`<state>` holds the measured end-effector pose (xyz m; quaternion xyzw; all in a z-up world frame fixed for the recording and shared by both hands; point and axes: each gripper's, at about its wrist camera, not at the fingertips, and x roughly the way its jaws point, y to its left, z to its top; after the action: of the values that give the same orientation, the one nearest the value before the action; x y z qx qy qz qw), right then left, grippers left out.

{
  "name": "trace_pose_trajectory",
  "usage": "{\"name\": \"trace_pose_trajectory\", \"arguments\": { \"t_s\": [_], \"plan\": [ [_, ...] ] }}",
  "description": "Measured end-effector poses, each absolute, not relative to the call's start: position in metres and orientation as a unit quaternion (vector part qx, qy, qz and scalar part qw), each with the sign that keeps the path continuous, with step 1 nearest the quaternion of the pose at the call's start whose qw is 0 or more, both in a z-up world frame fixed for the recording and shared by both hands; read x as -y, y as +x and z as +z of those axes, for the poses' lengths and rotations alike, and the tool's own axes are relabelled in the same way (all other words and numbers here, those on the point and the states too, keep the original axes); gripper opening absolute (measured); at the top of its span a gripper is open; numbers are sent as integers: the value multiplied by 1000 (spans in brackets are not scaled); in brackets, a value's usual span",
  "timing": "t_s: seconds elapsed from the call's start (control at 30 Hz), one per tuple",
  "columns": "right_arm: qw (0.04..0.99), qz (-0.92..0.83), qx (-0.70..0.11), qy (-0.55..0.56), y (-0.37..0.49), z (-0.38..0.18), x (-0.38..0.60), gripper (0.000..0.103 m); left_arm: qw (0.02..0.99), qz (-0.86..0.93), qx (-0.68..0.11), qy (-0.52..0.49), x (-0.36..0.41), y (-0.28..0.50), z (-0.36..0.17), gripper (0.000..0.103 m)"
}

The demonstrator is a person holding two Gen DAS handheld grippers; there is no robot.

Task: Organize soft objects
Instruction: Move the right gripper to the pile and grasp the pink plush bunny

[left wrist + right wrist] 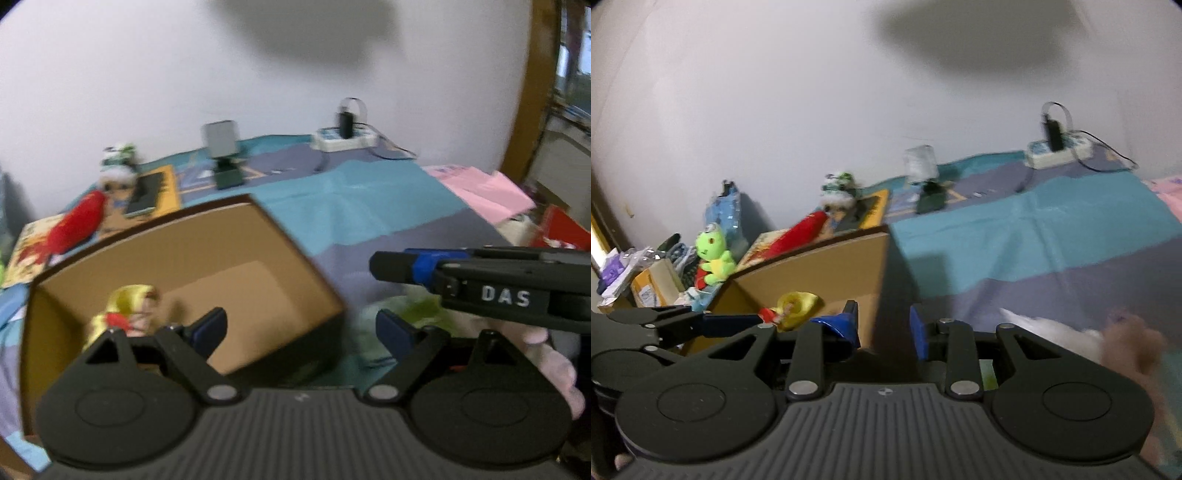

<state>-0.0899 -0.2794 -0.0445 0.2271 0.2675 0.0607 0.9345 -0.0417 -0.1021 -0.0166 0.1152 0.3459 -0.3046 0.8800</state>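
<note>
Bed: the bed (369, 199) with its teal and purple cover carried everything.
Box: an open cardboard box (258, 229) sat on the bed, near side, mostly empty.
Done so far: one yellow doll (127, 310) lay inside the box at its left wall.
Left to do: a red plush (75, 225) lay on the bed beyond the box; a green frog toy (714, 258) sat further left among clutter; a white and brown plush (1108, 339) lay blurred just right of the box. Judged an early stage, most toys still outside.
Left gripper: the left gripper (301, 328) stood wide apart over the box's near right corner, nothing between its pads.
Right gripper: the right gripper (882, 325) showed a narrow gap, holding nothing, level with the box's outer right wall.
</note>
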Motion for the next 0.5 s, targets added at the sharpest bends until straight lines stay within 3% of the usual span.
{"name": "trace_pose_trajectory", "arguments": {
  "t_s": [0.5],
  "plan": [
    [899, -66, -341, 268, -158, -97, 398, 15, 777, -470, -400, 129, 233, -91, -57, 89]
  ]
}}
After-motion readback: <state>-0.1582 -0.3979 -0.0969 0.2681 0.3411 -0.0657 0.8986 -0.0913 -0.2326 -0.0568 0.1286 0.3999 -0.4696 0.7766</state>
